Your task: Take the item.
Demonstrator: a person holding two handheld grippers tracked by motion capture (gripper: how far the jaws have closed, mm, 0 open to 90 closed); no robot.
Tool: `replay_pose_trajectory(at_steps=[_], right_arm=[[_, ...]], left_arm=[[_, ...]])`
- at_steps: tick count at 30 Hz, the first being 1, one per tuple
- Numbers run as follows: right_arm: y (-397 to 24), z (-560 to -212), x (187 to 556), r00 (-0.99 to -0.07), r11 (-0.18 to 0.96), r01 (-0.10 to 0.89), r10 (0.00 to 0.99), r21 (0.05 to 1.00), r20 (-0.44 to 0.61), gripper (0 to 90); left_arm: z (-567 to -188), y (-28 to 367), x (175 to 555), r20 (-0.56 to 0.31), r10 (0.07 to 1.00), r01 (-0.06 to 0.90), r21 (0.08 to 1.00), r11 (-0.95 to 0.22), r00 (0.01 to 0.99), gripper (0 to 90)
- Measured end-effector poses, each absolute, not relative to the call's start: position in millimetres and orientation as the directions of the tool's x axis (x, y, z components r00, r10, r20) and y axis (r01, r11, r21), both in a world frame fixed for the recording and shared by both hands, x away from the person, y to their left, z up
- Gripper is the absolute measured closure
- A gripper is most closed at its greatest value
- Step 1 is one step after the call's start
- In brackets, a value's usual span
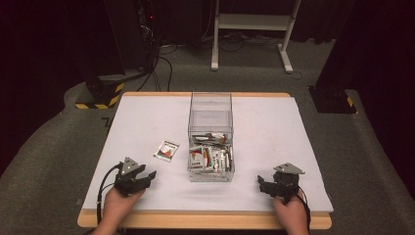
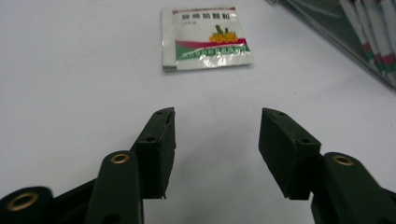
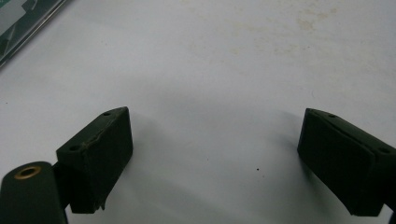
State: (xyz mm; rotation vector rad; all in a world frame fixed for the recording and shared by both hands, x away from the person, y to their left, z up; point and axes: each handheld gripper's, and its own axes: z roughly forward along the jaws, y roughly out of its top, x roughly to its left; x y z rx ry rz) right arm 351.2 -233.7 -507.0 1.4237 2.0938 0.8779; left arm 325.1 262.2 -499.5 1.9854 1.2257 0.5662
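A clear plastic box (image 1: 211, 105) stands at the middle of the white table (image 1: 264, 127), with several printed sachets (image 1: 210, 156) piled in its near end. One loose sachet (image 1: 166, 150) lies flat to the left of the box; the left gripper view has this sachet (image 2: 205, 38) straight ahead of the jaws. My left gripper (image 1: 146, 178) rests near the front left edge, open and empty (image 2: 217, 135). My right gripper (image 1: 263, 185) rests near the front right, open wide with nothing between its jaws (image 3: 215, 149).
The box's wall (image 2: 355, 42) runs along the upper right of the left gripper view, and its corner (image 3: 23, 23) shows at the upper left of the right gripper view. Beyond the table stand a white desk frame (image 1: 252, 29) and black stands with cables.
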Motion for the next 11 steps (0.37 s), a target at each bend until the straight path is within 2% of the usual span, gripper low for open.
replay_pose_trajectory(at_steps=[2, 5, 11], right_arm=[[-233.7, -507.0, 351.3, -0.36, 0.262, 0.641, 0.933, 0.722, -0.018, 10.3], [-233.6, -507.0, 351.2, -0.36, 0.261, 0.641, 0.933, 0.722, -0.018, 10.2], [-233.6, -507.1, 351.2, -0.36, 0.261, 0.641, 0.933, 0.722, -0.018, 10.2]], left_arm=[[-504.6, 263.3, 323.8, 0.014, 0.892, 0.574, 0.761, -0.303, 0.453, 43.0], [-507.1, 265.8, 323.2, -0.01, 0.893, 0.586, 0.758, -0.286, 0.449, 41.2], [-508.2, 264.6, 322.2, 0.001, 0.894, 0.58, 0.761, -0.292, 0.449, 39.6]])
